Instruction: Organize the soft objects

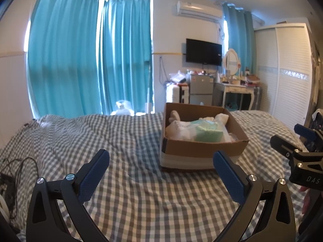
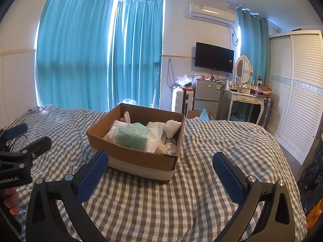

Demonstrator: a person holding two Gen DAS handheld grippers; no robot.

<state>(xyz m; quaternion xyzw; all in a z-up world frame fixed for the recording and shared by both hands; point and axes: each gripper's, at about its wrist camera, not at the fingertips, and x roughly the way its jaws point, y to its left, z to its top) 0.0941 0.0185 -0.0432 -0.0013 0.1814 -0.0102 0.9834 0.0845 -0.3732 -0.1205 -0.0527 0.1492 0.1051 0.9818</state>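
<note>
Both our grippers hover spread and empty over the checked bed, short of the cardboard box.

Nearest us, the left gripper [image 1: 161, 159] and right gripper [image 2: 160, 161] hold nothing, fingers wide apart above the bedspread [image 2: 201, 191]. Just beyond them sits the box [image 2: 139, 157], holding a green tissue pack [image 2: 133, 137] and white soft toys [image 2: 171, 128]. Past the box hang teal curtains [image 2: 80, 50].
</note>
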